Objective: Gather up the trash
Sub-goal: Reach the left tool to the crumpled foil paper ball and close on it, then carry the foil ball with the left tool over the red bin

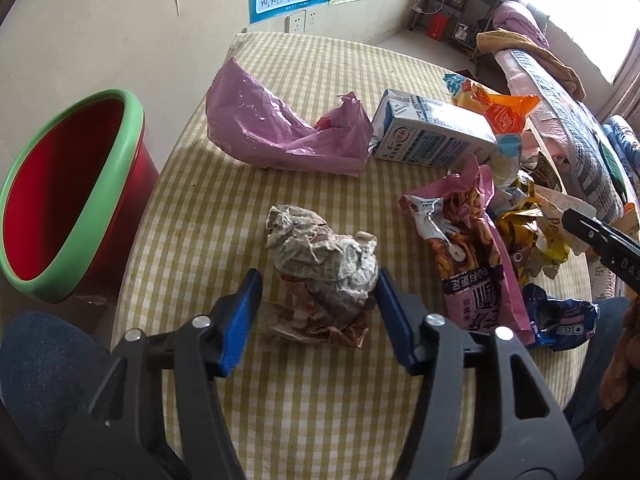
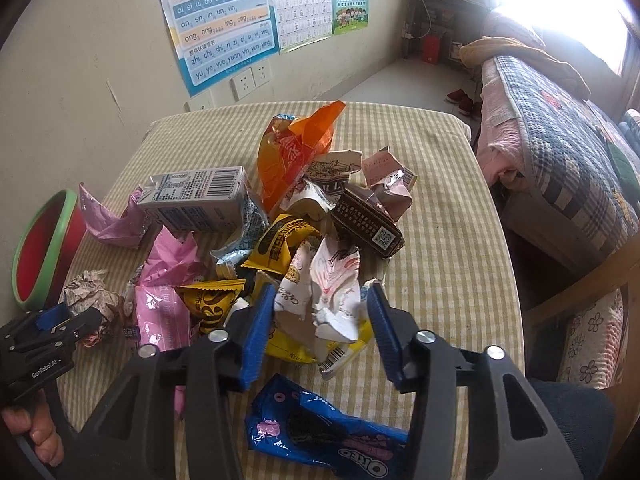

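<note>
Right hand-held gripper (image 2: 320, 320): jaws either side of a white crumpled wrapper (image 2: 336, 296)
Oreo packet (image 2: 320, 436): nearest, on the checked worktop (image 2: 460, 184)
Milk carton (image 2: 196, 200): lying left of the pile

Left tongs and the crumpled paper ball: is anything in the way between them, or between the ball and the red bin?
Nothing visible. The left tongs already straddle the crumpled paper ball, with only bare checked tablecloth between the ball and the red bin beside the table edge.

Pinyin posters (image 2: 224, 28) on wall above sockets (image 2: 250, 78); quilt-covered sofa (image 2: 560, 152) at right; red slippers (image 2: 460, 100) on floor.
</note>
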A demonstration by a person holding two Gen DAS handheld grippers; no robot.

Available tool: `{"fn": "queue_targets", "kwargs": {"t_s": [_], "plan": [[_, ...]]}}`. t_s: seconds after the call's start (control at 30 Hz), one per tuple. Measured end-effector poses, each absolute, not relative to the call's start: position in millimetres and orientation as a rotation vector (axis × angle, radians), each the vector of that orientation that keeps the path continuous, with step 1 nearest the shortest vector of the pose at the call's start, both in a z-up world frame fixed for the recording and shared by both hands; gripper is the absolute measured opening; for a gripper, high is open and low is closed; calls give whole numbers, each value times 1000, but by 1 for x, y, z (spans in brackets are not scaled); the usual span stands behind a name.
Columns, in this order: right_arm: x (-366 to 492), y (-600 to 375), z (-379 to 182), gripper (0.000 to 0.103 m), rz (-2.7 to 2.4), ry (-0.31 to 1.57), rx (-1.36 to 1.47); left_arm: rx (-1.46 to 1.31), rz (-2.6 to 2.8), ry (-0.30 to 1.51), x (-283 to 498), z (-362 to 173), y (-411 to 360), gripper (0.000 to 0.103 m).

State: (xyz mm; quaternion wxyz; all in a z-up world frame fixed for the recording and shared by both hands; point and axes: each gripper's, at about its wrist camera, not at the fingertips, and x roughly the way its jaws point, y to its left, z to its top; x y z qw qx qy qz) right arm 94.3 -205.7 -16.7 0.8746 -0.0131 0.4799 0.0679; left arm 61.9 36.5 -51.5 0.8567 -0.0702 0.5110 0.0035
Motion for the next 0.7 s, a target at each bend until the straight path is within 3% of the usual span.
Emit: {"fn": "queue_targets", "kwargs": {"t_s": [0.1, 0.2, 0.7], "plan": [[91, -205, -14, 36, 148, 991, -27, -135, -12, 1069, 61, -49, 32, 39], [88, -206, -6, 34, 145, 963, -23, -134, -17, 1065, 59, -47, 30, 37], [61, -210, 48, 34, 162, 848, 7, -210, -17, 973, 41, -8, 44, 35]]}}
